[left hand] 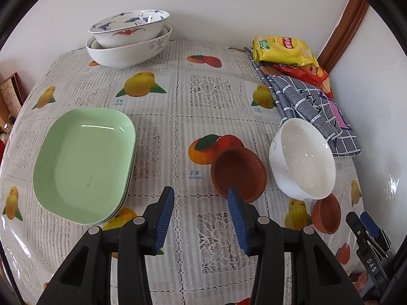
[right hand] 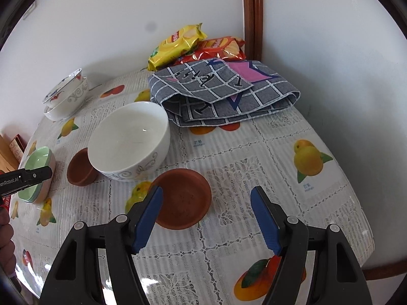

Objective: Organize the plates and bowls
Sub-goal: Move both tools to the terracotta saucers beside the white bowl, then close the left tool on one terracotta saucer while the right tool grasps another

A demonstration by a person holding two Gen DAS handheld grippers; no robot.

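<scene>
Down at the bottom of the left wrist view, the left gripper [left hand: 201, 195] sits wide open with nothing in it, hovering over the worktop [left hand: 211, 94] and its fruit-print cloth. Its right fingertip overlaps the near rim of a brown clay saucer [left hand: 237, 171] at center frame; can't tell if it actually touches. Left of center is a stack of green plates [left hand: 84, 162]. Right of the saucer sits a white bowl [left hand: 302, 157], tipped up on its side a bit, with a second small clay dish [left hand: 326, 214] just below it. Stacked patterned bowls [left hand: 129, 38] are at the upper left, and a gray checked towel [left hand: 305, 101] plus a yellow snack bag [left hand: 285, 50] at the upper right.

Over in the right wrist view, the right gripper [right hand: 207, 194] is also spread wide and empty, with the clay dish lying between its fingers, closer to the left one. The white bowl is above it at center left, the saucer just left of that, and the green plates sit at the far left edge behind the other gripper.
</scene>
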